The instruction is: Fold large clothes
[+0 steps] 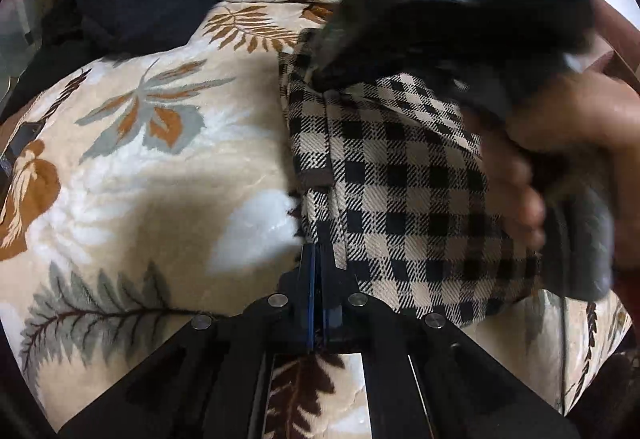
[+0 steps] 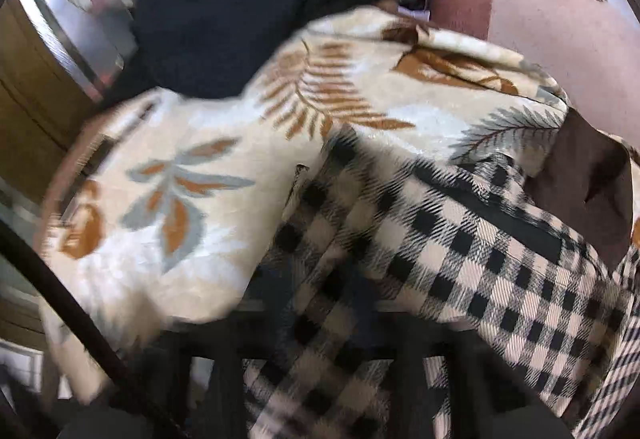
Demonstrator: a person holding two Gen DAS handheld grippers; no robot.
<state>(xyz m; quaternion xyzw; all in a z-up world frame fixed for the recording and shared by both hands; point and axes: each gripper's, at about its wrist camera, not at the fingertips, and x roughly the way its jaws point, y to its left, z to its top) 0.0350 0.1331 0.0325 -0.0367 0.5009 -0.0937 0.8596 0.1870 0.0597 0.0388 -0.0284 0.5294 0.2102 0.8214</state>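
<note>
checked shirt bunched toward the right edge of the leafy blanket, left gripper pressed together at its hem, right gripper pinching the cloth, dark clothes heaped at the far edge

Leaf-print blanket; pink floor; wooden door.

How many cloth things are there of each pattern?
Checked cloth: 1, the black-and-cream checked garment
Leafy cloth: 1, the leaf-print blanket
Plain dark cloth: 1, the dark pile
Total: 3
</note>
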